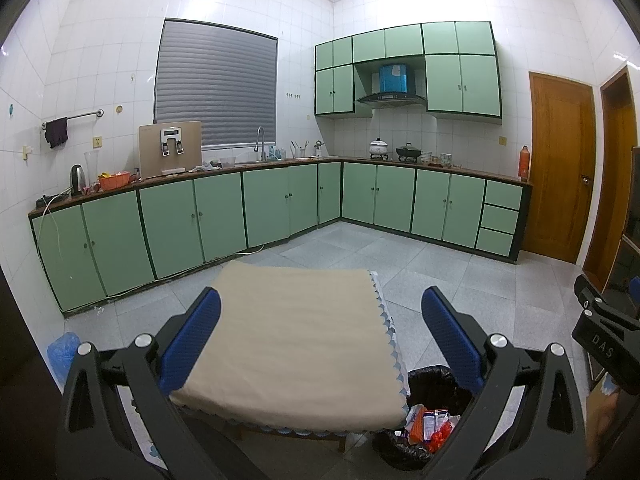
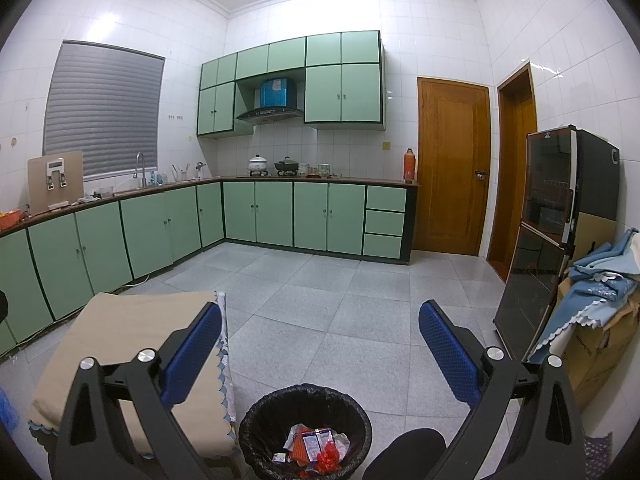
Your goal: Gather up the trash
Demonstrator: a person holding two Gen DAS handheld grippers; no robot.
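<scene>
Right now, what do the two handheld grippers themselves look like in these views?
Both match: the left gripper and right gripper have black angular frames, silver round bolt heads at the pivots, and blue textured pads on the fingers. In the left wrist view, the right gripper's black body carries white lettering reading DAS. No cables or sleeves are visible.

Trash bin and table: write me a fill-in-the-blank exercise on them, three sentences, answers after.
1. The trash bin is lined with a bag of the colour ____.
2. The top of the table is covered with a cloth, and the number of trash pieces lying on it is ____.
3. The left gripper and the right gripper both hold nothing, and their jaws are ____.

Missing words: black; zero; open
</scene>
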